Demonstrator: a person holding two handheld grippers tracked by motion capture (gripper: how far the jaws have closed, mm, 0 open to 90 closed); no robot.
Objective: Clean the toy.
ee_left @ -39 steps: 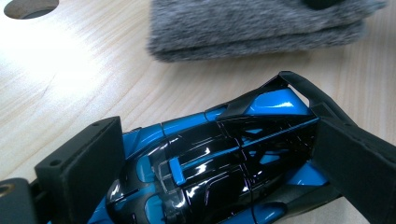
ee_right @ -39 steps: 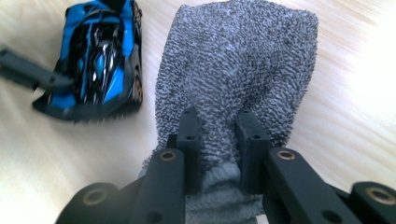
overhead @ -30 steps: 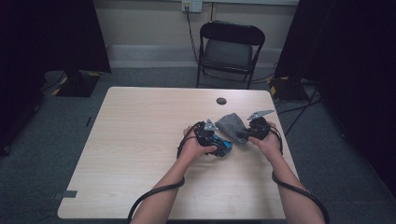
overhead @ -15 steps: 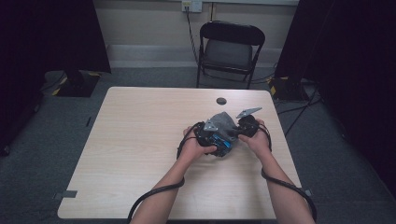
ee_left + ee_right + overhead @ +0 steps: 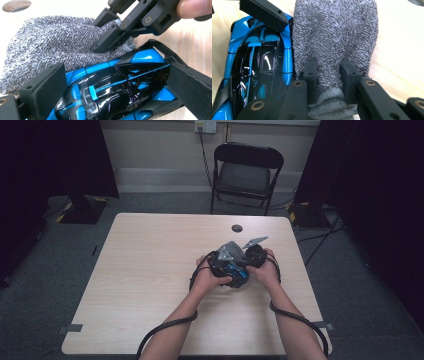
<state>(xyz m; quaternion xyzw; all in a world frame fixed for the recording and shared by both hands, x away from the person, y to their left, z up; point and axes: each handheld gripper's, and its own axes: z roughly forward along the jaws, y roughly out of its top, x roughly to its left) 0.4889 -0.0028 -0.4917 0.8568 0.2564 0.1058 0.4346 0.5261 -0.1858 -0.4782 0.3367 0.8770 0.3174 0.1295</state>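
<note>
My left gripper clamps the blue toy car across its body on the table, near the right edge. My right gripper pinches the grey cloth bunched between its pads; jaws just eased slightly, cloth touching the car's side

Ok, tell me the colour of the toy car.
The car is glossy blue and black, clearest in the left gripper view.

The high view is looking dim, corners at ten and two o'clock sinking into black. Glare is flashing off the toy car; near jaws are blurring at six o'clock.
</note>
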